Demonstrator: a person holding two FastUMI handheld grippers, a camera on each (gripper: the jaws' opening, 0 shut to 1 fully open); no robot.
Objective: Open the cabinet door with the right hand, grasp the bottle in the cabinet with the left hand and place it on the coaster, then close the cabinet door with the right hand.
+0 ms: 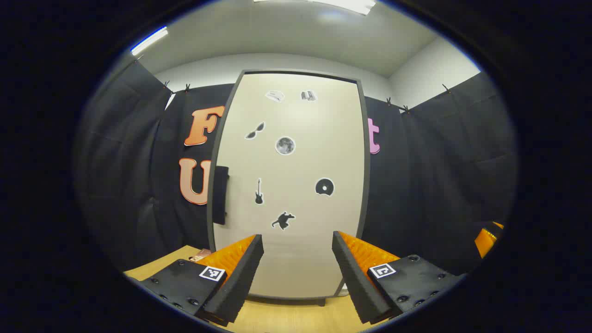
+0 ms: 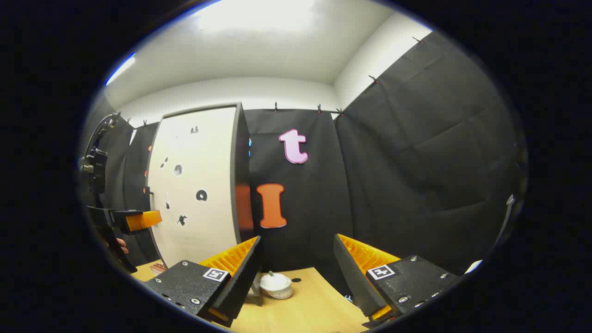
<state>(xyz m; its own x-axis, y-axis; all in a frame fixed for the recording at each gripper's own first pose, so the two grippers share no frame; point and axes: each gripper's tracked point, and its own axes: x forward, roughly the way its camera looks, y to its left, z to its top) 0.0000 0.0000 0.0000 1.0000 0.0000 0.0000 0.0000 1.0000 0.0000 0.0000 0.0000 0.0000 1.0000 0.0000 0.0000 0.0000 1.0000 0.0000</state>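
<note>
A tall cabinet (image 1: 296, 222) with a cream door covered in small dark stickers stands straight ahead in the left gripper view. Its door is shut, hiding the inside, and a dark handle (image 1: 221, 194) sits on its left edge. My left gripper (image 1: 298, 259) is open, a short way in front of the door's lower part. In the right gripper view the cabinet (image 2: 194, 185) is off to the left, and my right gripper (image 2: 296, 259) is open, facing the black wall to the cabinet's right. The left gripper (image 2: 143, 220), held by a hand, hovers before the door. A flat reddish piece (image 2: 158, 267), perhaps the coaster, lies by the cabinet's foot.
The wooden table (image 2: 314, 310) runs under both grippers. A small white lidded pot (image 2: 276, 285) sits on it just right of the cabinet, close to my right gripper's left finger. Black cloth walls close in behind and to the right.
</note>
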